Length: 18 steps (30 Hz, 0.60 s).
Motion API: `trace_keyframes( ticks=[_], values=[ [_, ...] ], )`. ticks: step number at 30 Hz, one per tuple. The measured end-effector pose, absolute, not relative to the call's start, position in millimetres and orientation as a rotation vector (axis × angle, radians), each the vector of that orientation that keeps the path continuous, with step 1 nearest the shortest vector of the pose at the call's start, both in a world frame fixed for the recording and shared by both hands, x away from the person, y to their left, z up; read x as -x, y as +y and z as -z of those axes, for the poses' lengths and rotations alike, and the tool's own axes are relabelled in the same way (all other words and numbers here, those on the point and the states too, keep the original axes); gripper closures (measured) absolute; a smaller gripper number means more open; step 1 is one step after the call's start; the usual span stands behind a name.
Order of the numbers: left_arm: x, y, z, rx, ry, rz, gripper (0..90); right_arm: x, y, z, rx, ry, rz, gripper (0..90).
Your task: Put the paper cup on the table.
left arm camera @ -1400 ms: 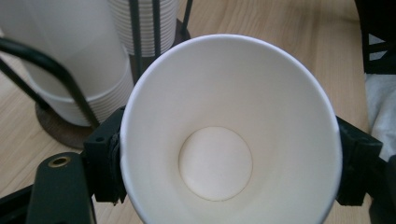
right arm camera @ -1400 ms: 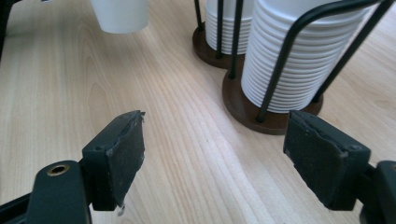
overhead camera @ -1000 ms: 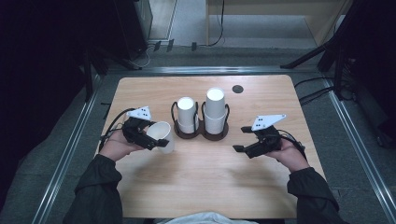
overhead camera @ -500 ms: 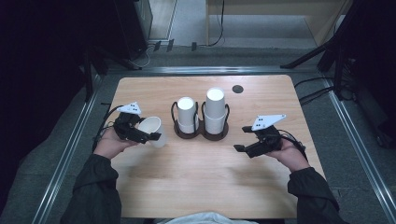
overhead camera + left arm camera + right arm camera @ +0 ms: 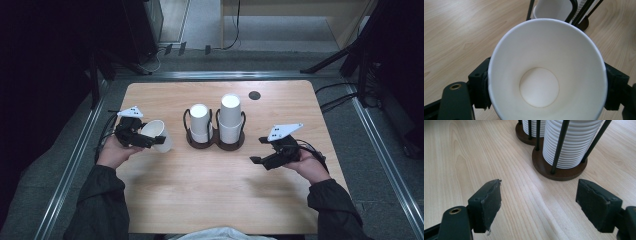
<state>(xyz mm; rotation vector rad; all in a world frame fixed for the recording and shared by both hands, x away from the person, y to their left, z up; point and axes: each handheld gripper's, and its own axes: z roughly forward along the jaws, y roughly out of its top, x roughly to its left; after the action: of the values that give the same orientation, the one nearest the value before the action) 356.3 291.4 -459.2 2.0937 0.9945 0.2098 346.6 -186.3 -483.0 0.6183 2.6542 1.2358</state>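
1. A pale wooden table (image 5: 210,200) stands on a grey floor in a dim room, dark equipment along the far side.
2. Near the table's middle, a dark brown two-post cup holder (image 5: 215,142) carries two stacks of upturned white paper cups (image 5: 230,117).
3. The left claw (image 5: 142,138) is near the table's left edge, closed across the sides of a single white paper cup (image 5: 546,75), which lies tilted on its side with its mouth towards the claw's camera.
4. The right claw (image 5: 539,205) hovers near the right edge with its jaws wide apart, holding nothing, the holder's base just ahead.
5. Risk: the thin wall could buckle under a tight squeeze, or the tapered cup could slip out if the grip eases.
6. Swinging the cup towards the holder could knock the tall stack.
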Motion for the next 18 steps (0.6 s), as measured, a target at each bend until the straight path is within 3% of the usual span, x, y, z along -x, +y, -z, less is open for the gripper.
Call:
trace_keyframes(
  ticks=[18],
  values=[
    [-370,309,470,-2.078,1.160,-0.318,18.3,-346,-184,484,-0.616,2.665,-1.231,20.5]
  ],
)
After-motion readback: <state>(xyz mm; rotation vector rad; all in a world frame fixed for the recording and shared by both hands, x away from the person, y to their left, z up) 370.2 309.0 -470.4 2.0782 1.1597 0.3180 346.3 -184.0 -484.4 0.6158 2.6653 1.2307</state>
